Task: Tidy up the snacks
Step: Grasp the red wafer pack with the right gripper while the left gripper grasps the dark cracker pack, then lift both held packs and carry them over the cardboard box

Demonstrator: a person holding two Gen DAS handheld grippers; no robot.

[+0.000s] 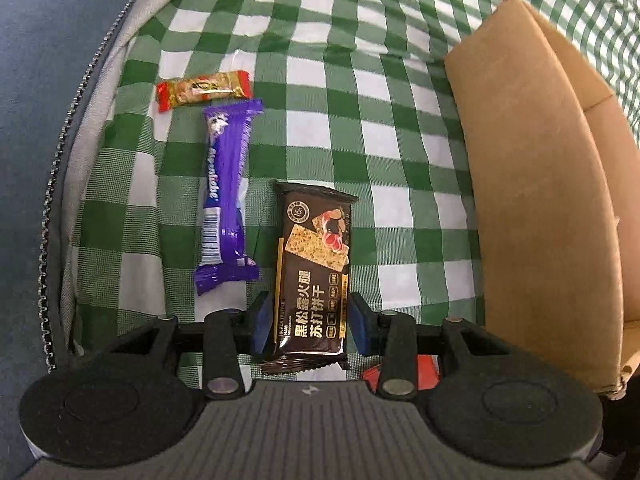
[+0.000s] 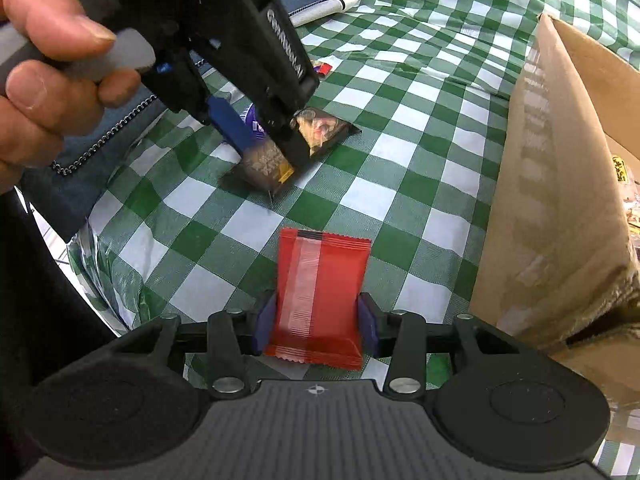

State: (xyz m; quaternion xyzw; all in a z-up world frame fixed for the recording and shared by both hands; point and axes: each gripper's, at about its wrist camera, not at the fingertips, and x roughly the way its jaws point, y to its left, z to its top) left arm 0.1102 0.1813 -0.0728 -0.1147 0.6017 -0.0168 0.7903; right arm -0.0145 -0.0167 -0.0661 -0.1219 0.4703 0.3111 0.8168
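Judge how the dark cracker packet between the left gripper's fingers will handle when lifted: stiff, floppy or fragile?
The cracker packet lies flat and straight, so it probably lifts fairly stiffly. Its pictured crackers suggest that a hard squeeze from the left gripper could break them. The glossy film may slip, and it looks light.

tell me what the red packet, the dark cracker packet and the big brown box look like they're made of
Red packet: likely glossy plastic film, going by its sheen and crimped, serrated end seals.
Dark cracker packet: printed film, shiny, with crimped ends and light glare on its face.
Brown box: looks like matte corrugated cardboard; plain kraft colour, folded flaps, and frayed, crushed corners in the right wrist view.
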